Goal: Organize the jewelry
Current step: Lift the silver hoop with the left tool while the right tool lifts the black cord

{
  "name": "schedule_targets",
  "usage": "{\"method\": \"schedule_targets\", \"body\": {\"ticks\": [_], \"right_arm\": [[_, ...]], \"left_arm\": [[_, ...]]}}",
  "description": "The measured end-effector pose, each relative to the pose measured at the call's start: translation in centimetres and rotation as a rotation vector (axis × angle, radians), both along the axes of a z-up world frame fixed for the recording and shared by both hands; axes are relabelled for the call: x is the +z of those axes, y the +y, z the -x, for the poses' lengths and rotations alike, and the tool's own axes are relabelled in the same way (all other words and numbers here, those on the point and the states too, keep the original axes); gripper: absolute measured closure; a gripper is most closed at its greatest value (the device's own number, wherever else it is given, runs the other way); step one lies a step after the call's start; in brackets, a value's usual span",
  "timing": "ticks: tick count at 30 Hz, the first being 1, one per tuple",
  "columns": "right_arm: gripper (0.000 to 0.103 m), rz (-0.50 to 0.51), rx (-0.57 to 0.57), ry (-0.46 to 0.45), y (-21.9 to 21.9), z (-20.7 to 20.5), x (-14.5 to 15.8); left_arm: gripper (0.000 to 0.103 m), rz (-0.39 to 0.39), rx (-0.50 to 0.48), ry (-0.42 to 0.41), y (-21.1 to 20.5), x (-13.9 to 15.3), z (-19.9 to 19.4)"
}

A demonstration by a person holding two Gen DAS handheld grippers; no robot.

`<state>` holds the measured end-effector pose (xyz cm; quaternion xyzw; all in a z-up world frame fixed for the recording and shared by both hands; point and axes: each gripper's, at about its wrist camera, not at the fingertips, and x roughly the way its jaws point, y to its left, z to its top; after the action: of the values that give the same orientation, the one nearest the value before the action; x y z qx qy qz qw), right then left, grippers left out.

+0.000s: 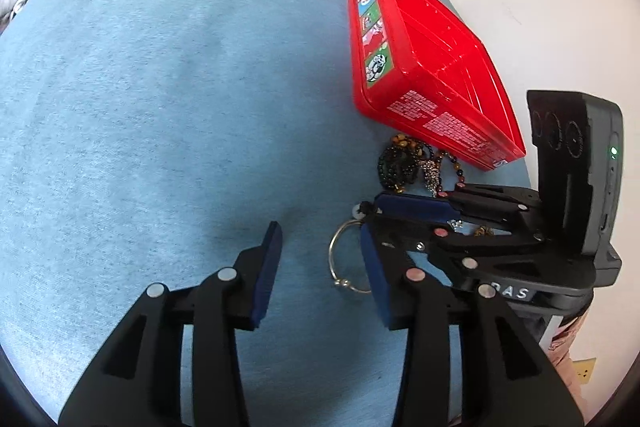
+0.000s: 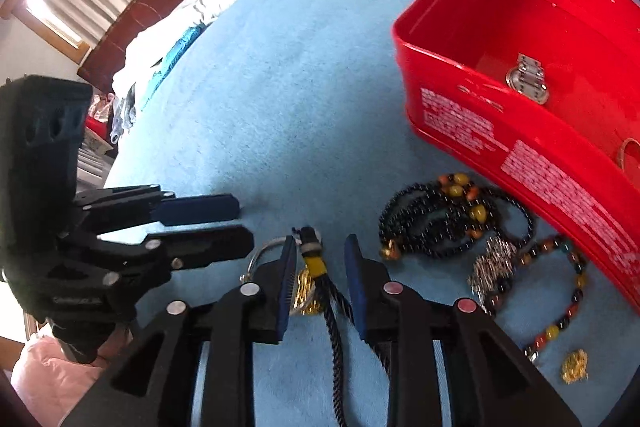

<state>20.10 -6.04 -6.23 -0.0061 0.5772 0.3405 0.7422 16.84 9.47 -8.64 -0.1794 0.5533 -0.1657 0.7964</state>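
Between right tool [image 2: 320, 251] pads: dark cord [image 2: 334, 323], untouched; left tool [image 1: 320, 255] empty.

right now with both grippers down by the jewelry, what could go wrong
1. The right gripper straddles a dark cord lying over a gold chain; closing might lift both.
2. The black bead strand lies tangled with the coloured bead strand, so one may drag the other.
3. The silver bangle sits against the left gripper, whose finger could knock it.
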Motion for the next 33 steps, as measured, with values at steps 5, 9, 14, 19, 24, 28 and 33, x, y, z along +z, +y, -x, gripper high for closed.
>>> {"method": "schedule_targets", "body": {"ticks": [5, 9, 14, 19, 24, 28, 33], "right_arm": [[0.093, -0.035, -0.001, 0.02, -0.4, -0.1, -0.1], [0.093, -0.078, -0.049, 0.011, -1.9, 0.0, 0.6], [0.093, -0.12, -0.087, -0.018, -4.1, 0.8, 2.1], [0.093, -0.126, -0.156, -0.046, -6.9, 1.9, 3.2], [0.093, -0.122, -0.208, -0.035, -9.6, 2.5, 2.9], [0.093, -0.12, -0.242, -0.032, -10.7, 2.8, 2.8], [0.093, -0.131, -0.258, -0.033, -11.3, 2.7, 2.8]], "left_arm": [[0.063, 0.0, -0.011, 0.0, -0.2, -0.1, 0.1], [0.062, -0.003, -0.01, -0.003, -0.9, -0.3, 0.1], [0.062, -0.005, -0.022, -0.012, -1.6, 0.0, 0.2], [0.054, -0.03, -0.054, -0.036, -3.5, 0.5, 0.2], [0.045, -0.101, -0.089, -0.052, -5.9, 0.6, 0.1], [0.034, -0.178, -0.108, -0.057, -7.4, 0.3, 0.5], [0.034, -0.263, -0.121, -0.048, -9.0, -0.5, 0.1]]}}
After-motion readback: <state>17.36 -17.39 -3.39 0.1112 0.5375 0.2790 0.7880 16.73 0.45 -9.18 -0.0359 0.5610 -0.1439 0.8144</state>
